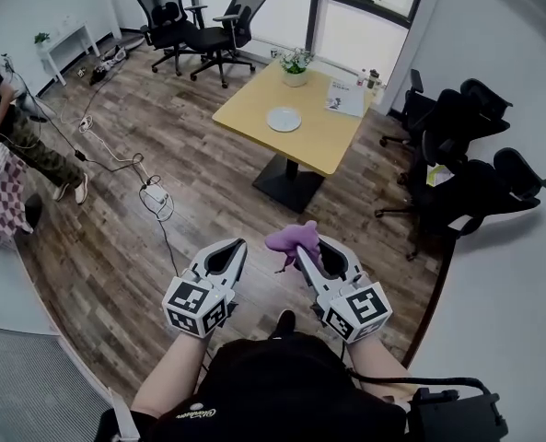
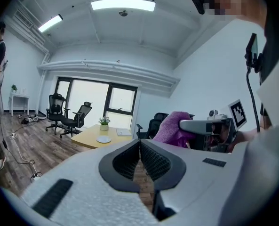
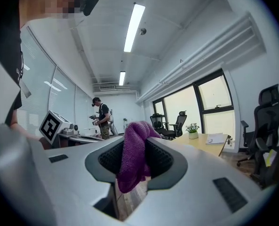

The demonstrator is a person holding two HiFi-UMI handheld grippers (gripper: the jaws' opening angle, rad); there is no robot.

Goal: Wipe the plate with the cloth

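right gripper (image 1: 311,249) fingers pinch the cloth (image 1: 289,238), left gripper (image 1: 237,245) fingers pressed together, empty; plate (image 1: 284,119) on tabletop (image 1: 332,141) well apart, wiping not begun.

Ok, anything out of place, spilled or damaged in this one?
Only the loose cables sprawled across the wooden floor at left, a possible trip hazard. The round white plate sits flat on the yellow table; nothing spilled.

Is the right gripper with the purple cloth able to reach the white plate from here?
Probably not yet. The right gripper, shut on the cloth, hangs over the floor, well short of the plate on the table. Nothing blocks the way; walking closer should do.
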